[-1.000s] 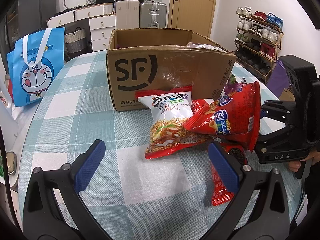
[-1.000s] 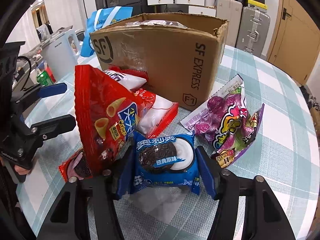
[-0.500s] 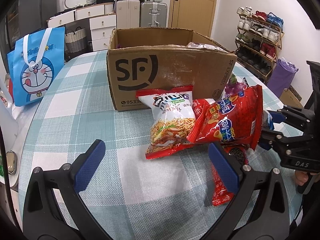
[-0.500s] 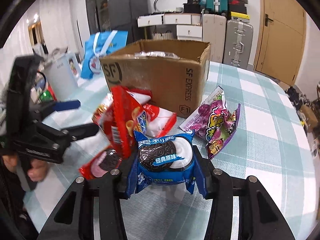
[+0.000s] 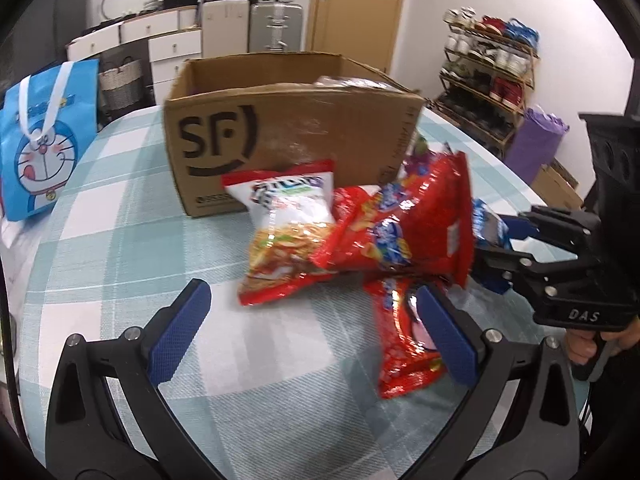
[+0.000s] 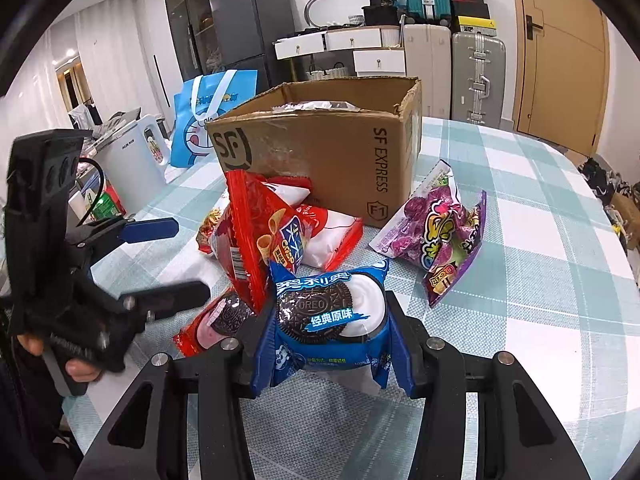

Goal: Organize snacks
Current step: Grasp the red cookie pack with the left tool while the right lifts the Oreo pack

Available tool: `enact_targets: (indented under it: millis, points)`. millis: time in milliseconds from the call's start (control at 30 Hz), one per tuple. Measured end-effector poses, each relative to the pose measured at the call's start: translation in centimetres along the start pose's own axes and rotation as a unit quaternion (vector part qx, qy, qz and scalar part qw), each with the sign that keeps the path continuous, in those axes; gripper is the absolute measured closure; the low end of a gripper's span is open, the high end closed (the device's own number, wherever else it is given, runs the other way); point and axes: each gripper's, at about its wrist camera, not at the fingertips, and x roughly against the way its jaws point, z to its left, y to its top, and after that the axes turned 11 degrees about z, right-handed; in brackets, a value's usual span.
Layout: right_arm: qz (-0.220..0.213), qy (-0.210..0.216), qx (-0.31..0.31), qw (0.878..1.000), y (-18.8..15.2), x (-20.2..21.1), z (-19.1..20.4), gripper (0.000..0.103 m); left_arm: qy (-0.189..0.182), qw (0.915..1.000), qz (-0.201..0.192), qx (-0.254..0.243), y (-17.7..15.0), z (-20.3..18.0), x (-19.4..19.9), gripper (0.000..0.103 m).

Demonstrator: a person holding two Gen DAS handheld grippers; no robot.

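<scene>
Gripping the blue Oreo pack in the right tongs just above the table, beside the red chip bag and box, left tongs gaping empty.

- Behind your table stand white drawers and suitcases
- A wooden door is on your right
- You see a shoe rack along the white wall
</scene>
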Motion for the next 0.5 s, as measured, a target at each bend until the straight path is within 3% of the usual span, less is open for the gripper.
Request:
enact_targets:
  millis: [233, 500]
  points:
    - [0.004, 0.002, 0.000, 1.000, 0.0, -0.2, 0.0, 0.054, -0.023, 0.9985, 0.031, -0.037, -0.7, -3.0, -0.6, 0.000]
    - [0.008, 0.002, -0.001, 1.000, 0.0, -0.3, -0.1, 0.054, -0.026, 0.9971, 0.060, -0.040, -1.2, -5.2, -1.7, 0.001]
